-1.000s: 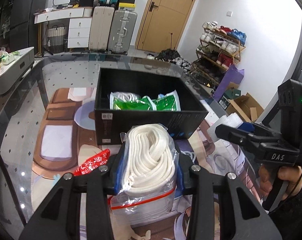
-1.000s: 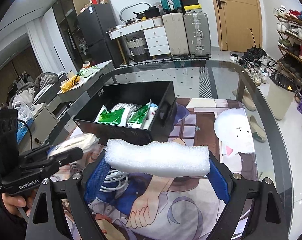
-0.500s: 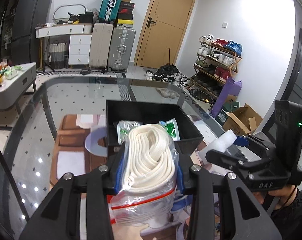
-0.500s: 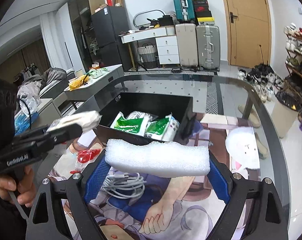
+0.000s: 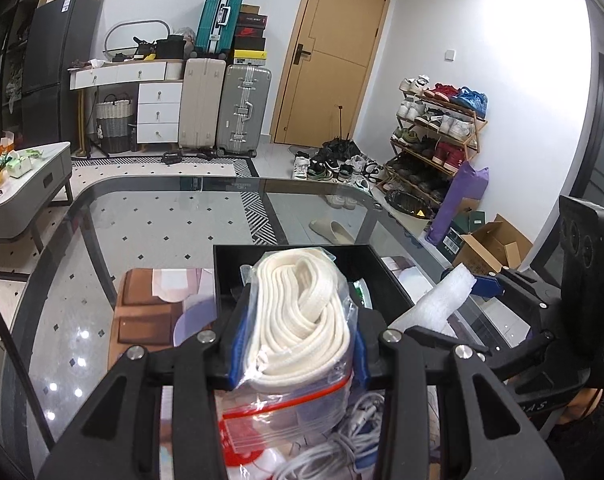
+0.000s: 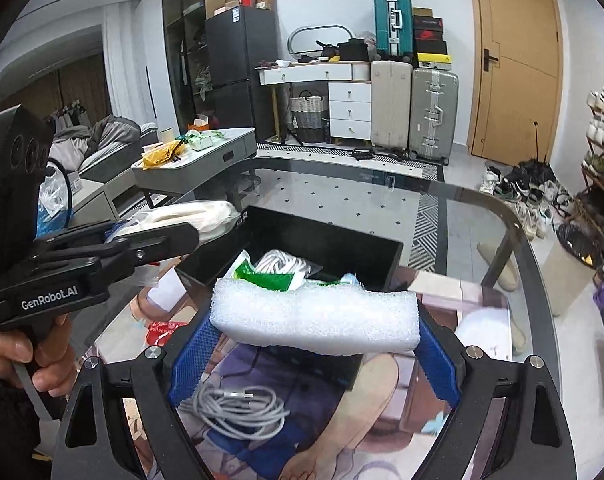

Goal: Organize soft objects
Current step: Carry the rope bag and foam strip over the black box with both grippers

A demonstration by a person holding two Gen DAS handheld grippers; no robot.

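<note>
My left gripper is shut on a clear zip bag of coiled white strap, held up in front of the black box. My right gripper is shut on a white foam block, gripped end to end by its blue pads, just before the same black box. Inside the box lie green and white packets and a white coil. In the right wrist view the left gripper hangs at the box's left corner with the bag. The foam block shows at the right of the left wrist view.
A grey coiled cable lies on the printed mat under the right gripper. A red packet lies left of it. The glass table curves round behind the box. A grey side table stands to the left.
Both grippers have risen with their loads and drawn up to the box; it now sits lower in both views. The right gripper has rolled, and the foam block looks a little tilted.
</note>
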